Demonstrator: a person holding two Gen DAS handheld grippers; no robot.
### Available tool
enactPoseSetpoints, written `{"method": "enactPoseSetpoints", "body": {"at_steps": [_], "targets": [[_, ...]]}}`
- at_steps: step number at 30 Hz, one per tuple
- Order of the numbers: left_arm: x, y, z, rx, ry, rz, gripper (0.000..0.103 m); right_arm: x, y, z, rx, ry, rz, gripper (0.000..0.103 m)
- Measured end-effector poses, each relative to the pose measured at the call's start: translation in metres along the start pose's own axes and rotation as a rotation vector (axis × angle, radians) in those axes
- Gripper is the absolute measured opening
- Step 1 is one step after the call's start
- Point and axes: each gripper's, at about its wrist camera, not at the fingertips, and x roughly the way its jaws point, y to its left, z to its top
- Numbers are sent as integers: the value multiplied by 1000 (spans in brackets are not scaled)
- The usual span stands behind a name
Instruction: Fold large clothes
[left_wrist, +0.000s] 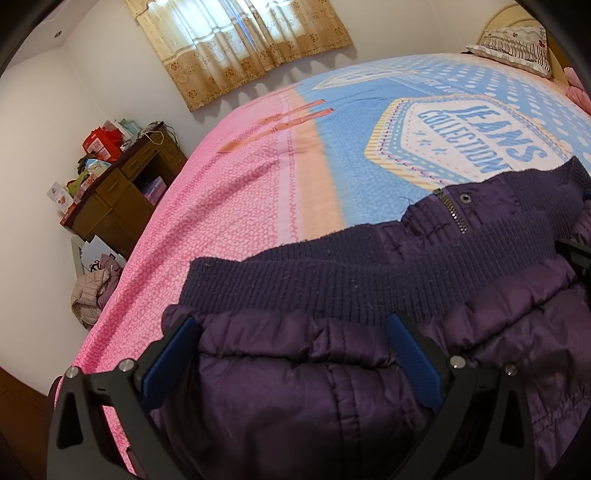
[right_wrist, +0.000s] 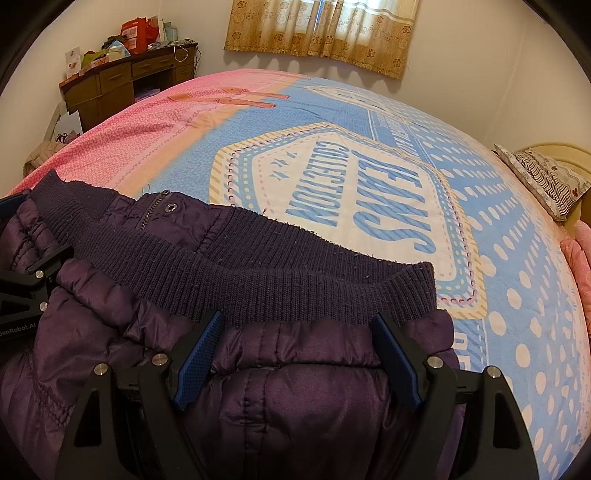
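A dark purple puffer jacket (left_wrist: 295, 387) lies on the bed, its ribbed knit hem (left_wrist: 332, 280) towards the middle of the bed, with a zip and a snap (left_wrist: 464, 198) showing. My left gripper (left_wrist: 291, 332) is open, its blue pads (left_wrist: 170, 362) standing wide on either side of a puffed panel just behind the hem's left end. My right gripper (right_wrist: 295, 332) is open the same way behind the hem's (right_wrist: 258, 273) right end, with jacket (right_wrist: 295, 406) fabric bulging between its pads (right_wrist: 199, 350). Each gripper shows at the edge of the other's view.
The bed (right_wrist: 517, 258) has a pink and blue "JEANS COLLECTION" cover. A patterned pillow (right_wrist: 550, 181) lies at its head. A brown desk (left_wrist: 122, 192) piled with items stands by the wall under a curtained window (left_wrist: 240, 40). Clothes (left_wrist: 92, 291) lie heaped on the floor.
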Motion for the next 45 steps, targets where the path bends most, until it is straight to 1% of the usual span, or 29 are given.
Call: {"method": "enactPoseSetpoints", "body": {"at_steps": [28,33,36,38,39,40,41,42,43,45], "targets": [[0,-1,0,1,0,0,103,0,1,0,-1,0,-3,81],[-3,1,1,4,4,-2,103,-2,1,-2,-10,-6,-17,82],[-19,15,2,-21,-12,-39,103,-9,1,-1,-31,-15,-23,82],[-37,30,3,-43,-25,-81,103,-24,-7,-1,-14,-8,-7,83],[-53,45,0,-73,-52,-115,103,-39,-10,-2,-1,-26,-13,83],[-67,60,-2,-103,-85,-146,103,-51,-10,-2,3,-52,-13,83],[-83,81,-10,-134,-123,-197,103,-69,-9,-4,0,-92,-14,83],[-88,92,-13,-146,-132,-230,103,-89,-5,-7,-15,-133,-13,83],[-93,111,-22,-163,-136,-277,103,-103,0,-10,-28,-161,-11,84],[-85,139,-36,-184,-117,-327,103,-138,19,-23,-65,-240,14,86]]}}
